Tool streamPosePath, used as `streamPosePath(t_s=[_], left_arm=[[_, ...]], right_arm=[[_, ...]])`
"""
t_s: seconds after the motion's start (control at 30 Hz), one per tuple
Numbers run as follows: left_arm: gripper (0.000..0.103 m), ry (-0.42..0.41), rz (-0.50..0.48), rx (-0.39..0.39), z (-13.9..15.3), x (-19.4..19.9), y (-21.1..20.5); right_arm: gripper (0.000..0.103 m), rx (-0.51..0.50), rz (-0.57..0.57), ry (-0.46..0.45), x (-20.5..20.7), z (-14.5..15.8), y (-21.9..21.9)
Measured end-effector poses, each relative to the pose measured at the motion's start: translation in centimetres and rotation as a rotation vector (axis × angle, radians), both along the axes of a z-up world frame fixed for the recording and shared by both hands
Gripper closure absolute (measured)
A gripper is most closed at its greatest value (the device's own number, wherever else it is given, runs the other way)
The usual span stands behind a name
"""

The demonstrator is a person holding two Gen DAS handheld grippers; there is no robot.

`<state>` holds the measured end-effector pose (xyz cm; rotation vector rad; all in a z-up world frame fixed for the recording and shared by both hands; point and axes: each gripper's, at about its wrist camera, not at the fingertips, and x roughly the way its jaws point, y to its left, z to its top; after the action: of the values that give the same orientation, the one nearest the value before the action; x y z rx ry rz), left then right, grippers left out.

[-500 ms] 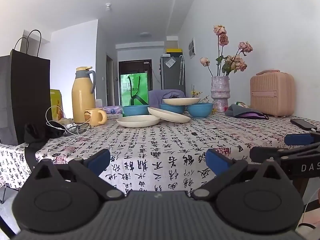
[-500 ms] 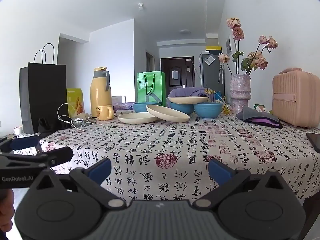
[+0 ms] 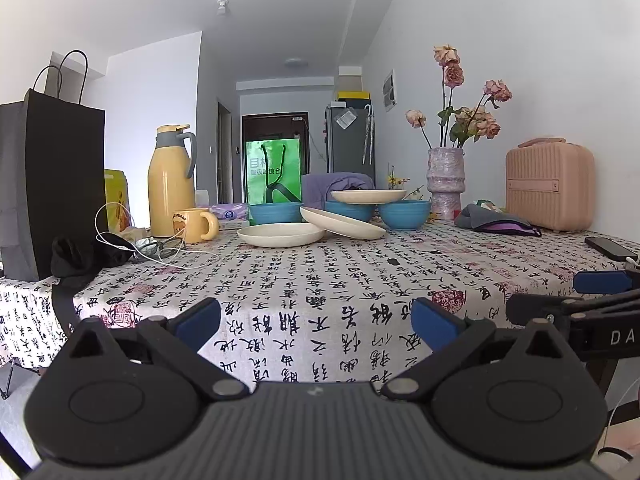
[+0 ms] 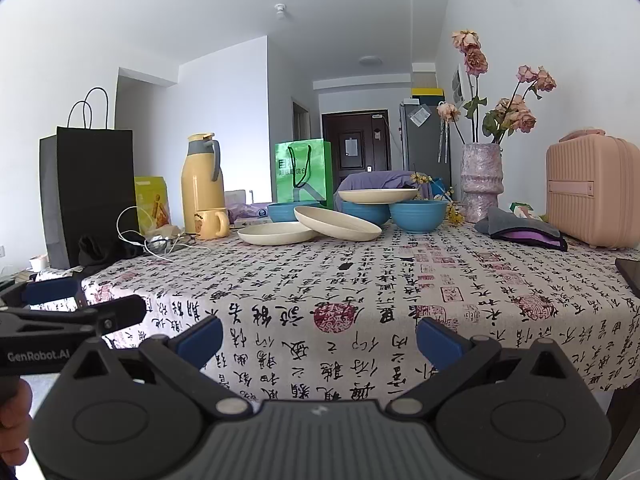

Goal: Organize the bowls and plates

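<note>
plates [image 3: 281,235] unmoved | bowls [image 3: 404,213] unmoved, apparently | left gripper [image 3: 316,319] unchanged, wide, empty

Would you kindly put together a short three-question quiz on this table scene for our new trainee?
1. True or false: the left gripper holds a plate.
2. How many blue bowls are on the table? A) one B) three C) five
3. Fill in: the tilted cream plate leans on the ___ cream plate.

Key: 1. False; its jaws stand open and empty, like the right gripper. 2. B. 3. Flat.
</note>
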<state>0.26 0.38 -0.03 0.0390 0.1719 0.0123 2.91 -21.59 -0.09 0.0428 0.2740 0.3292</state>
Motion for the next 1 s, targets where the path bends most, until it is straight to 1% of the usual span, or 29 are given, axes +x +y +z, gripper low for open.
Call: streamPosePath(t_s=[1.0], left_arm=[[0.0,0.001,-0.008,0.011,-0.21,-0.07,-0.35]], right_arm=[[0.0,0.014,0.002,0.017,0.07,-0.19,-0.16]])
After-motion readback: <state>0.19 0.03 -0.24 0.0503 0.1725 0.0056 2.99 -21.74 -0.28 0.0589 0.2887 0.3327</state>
